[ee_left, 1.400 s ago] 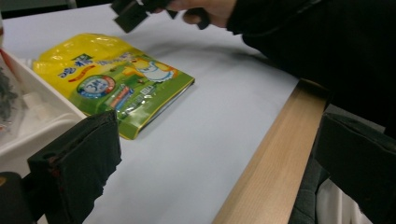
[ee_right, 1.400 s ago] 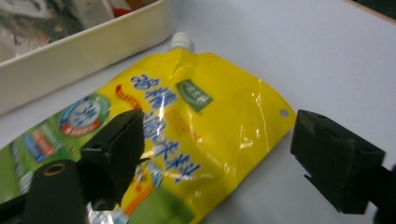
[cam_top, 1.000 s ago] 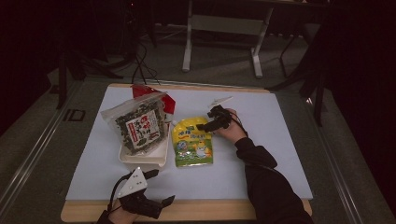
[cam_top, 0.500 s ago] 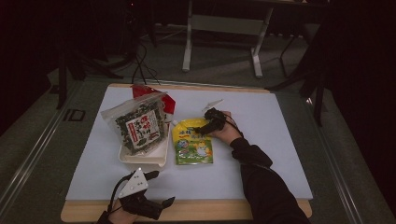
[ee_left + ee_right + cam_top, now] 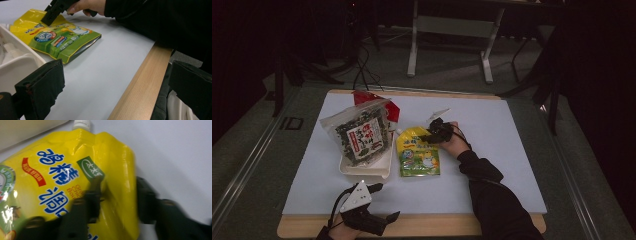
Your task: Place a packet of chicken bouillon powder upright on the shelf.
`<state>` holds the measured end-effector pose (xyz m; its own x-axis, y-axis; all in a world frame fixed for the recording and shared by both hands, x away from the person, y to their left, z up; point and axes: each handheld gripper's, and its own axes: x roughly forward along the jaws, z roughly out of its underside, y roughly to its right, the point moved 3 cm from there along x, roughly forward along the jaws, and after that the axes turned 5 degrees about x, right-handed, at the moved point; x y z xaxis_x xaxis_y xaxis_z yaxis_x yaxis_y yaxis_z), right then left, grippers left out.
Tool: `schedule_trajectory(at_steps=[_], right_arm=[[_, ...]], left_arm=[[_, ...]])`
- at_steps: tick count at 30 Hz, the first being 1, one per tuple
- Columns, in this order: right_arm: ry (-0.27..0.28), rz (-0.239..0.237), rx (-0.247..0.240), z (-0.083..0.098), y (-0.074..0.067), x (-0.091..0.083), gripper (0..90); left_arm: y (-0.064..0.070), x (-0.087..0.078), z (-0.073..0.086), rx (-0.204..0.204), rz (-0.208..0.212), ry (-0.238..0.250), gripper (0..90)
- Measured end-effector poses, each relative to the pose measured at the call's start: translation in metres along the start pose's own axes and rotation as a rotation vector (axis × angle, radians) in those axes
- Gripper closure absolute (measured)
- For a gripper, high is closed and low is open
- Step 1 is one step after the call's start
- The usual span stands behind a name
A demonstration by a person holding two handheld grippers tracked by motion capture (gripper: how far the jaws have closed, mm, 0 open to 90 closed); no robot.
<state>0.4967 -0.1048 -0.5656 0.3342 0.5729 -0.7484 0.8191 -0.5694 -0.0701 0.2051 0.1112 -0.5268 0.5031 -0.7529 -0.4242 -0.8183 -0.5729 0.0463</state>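
Right gripper view puts your right gripper (image 5: 116, 202) astride the upper edge of the yellow pouch (image 5: 62, 180): one jaw lies on the printed face, the other sits outside the pouch's edge on the white mat (image 5: 175, 150), and a ridge of foil bulges between them. Your jaws have just been closing, with that ridge between them. They look pressed into the foil, though the picture is blurred enough that you should treat the hold as light.

From the high view, the pouch (image 5: 419, 152) lies flat near the middle of the mat, its white cap (image 5: 399, 131) pointing toward the white tray (image 5: 364, 170), which it touches or nearly touches. A seaweed bag (image 5: 358, 134) leans up out of that tray, with a red packet (image 5: 372, 97) behind it.

Watch the grip first. You hold only a pinch of slack foil near one top corner, so if you lift, the heavy filled body will likely hang and swing, and the slick film could slide out. A tilted lift may also drag the cap end against the tray or nudge the leaning seaweed bag over. Squeezing harder risks creasing the foil near its seam.

Your left gripper (image 5: 367, 220) rests at the near wooden edge (image 5: 140, 87), jaws spread wide with nothing between them, well apart from the pouch (image 5: 60, 37), so it offers no support if the pouch slips.
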Motion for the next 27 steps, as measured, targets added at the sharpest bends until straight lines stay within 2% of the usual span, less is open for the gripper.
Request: schedule_trajectory(at_steps=[1, 3, 6, 8, 13, 18, 25, 27], right_arm=[[-0.01, -0.018, 0.0, 0.0, -0.001, -0.001, 81.2], [-0.024, -0.015, -0.002, -0.001, -0.004, -0.001, 84.3], [-0.041, -0.017, 0.0, -0.003, -0.005, -0.003, 85.8], [-0.023, -0.032, 0.015, -0.004, -0.004, -0.007, 86.4], [-0.027, -0.022, -0.016, -0.007, -0.007, -0.018, 87.2], [0.026, -0.038, -0.015, -0.009, -0.01, -0.038, 87.9], [0.083, -0.034, -0.059, -0.01, -0.021, -0.066, 88.2], [0.108, -0.047, -0.066, -0.01, -0.025, -0.076, 88.3]], left_arm=[[0.0, 0.0, 0.0, 0.0, -0.002, 0.0, 2.0], [0.0, 0.0, 0.0, 0.003, -0.003, -0.001, 2.0], [-0.001, -0.001, 0.0, 0.001, -0.007, 0.0, 2.0], [-0.002, -0.001, 0.0, -0.004, -0.01, 0.004, 2.0], [-0.003, -0.002, -0.001, -0.005, -0.018, 0.004, 2.0], [-0.006, -0.001, -0.002, -0.019, -0.034, -0.002, 2.1], [-0.008, 0.0, -0.009, -0.021, -0.064, -0.007, 2.4], [-0.009, 0.0, -0.013, -0.015, -0.065, -0.001, 2.5]])
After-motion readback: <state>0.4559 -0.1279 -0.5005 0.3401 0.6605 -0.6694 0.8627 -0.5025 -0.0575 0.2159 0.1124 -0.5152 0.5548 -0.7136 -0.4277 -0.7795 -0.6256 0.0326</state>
